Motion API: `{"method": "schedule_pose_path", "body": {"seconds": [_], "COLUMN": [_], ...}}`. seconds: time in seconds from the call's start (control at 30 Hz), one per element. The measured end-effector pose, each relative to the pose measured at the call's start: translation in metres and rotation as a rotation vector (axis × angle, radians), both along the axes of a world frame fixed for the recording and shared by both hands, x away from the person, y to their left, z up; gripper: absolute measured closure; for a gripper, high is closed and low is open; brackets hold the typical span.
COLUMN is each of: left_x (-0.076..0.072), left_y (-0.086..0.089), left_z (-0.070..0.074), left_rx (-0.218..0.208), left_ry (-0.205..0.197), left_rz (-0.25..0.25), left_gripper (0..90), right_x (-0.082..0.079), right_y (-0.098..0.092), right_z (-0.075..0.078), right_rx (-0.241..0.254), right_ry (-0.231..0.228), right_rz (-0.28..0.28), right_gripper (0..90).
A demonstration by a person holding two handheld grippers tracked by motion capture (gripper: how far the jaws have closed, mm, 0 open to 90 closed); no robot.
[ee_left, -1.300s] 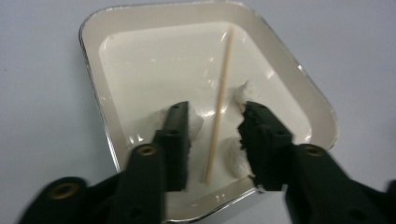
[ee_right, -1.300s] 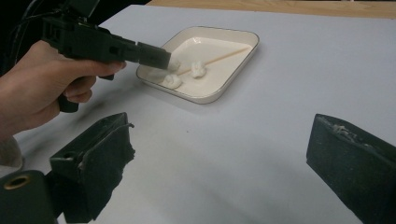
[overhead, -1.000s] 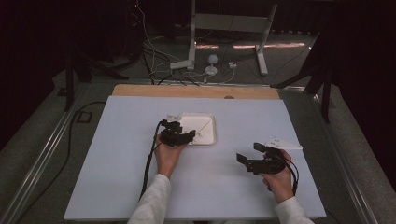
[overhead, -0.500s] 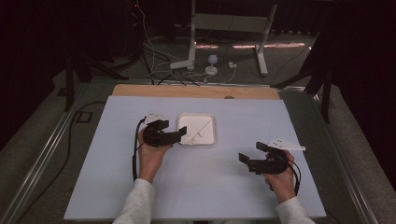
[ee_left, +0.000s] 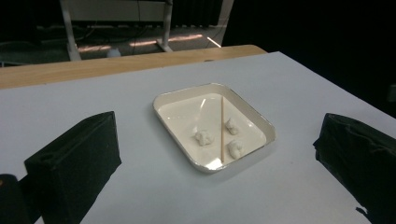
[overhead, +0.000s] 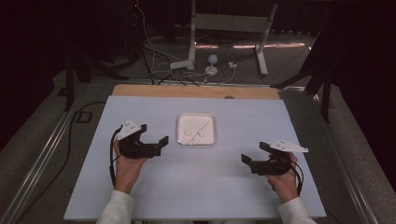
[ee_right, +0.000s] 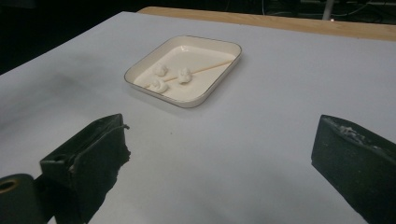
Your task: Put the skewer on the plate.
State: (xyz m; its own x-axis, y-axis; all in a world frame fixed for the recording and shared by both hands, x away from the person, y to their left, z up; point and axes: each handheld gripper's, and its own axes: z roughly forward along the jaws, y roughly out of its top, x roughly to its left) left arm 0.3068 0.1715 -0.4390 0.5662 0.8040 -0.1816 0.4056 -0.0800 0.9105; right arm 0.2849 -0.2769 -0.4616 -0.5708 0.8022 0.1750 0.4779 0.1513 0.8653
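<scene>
**Thin stick, soft lumps, both grippers released**

A shallow white tray [overhead: 196, 129] sits at frame centre, between the left gripper [overhead: 148, 142] and right gripper [overhead: 255, 155], both spread and empty. The stick [ee_left: 222, 128] looks light and brittle: pinch mid-length. The gripper views resolve three soft lumps [ee_right: 184, 74]; the high view blurs them.

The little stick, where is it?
The stick lies inside the white tray at the table's middle, between the small white lumps, ahead of both open grippers.
</scene>
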Motion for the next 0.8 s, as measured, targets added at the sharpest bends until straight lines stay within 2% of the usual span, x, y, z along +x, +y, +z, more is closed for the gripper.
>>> {"method": "schedule_pose_path", "body": {"seconds": [0.07,0.23,0.47,0.57,0.67,0.8], "left_x": [-0.008,-0.024,-0.042,-0.045,-0.045,-0.046], "left_y": [0.006,0.02,0.035,0.038,0.041,0.045], "left_z": [-0.001,-0.006,-0.015,-0.017,-0.02,-0.024], "left_rx": [0.01,0.0,0.032,0.032,0.046,0.034], "left_ry": [-0.014,-0.036,-0.082,-0.083,-0.066,-0.061], "left_rz": [-0.001,0.013,0.044,0.05,0.074,0.081], "left_gripper": [0.4,0.4,0.4,0.4,0.4,0.4], "right_x": [-0.001,-0.004,-0.009,-0.011,-0.012,-0.013], "right_y": [-0.002,-0.008,-0.016,-0.019,-0.022,-0.025], "right_z": [0.0,-0.003,-0.006,-0.006,-0.007,-0.009], "right_rx": [0.0,0.01,0.014,0.015,0.015,0.02], "right_ry": [-0.007,-0.007,-0.019,-0.031,-0.044,-0.054], "right_rz": [0.001,-0.01,-0.024,-0.032,-0.042,-0.049], "right_gripper": [2.6,1.0,0.0,0.0,0.0,0.0]}}
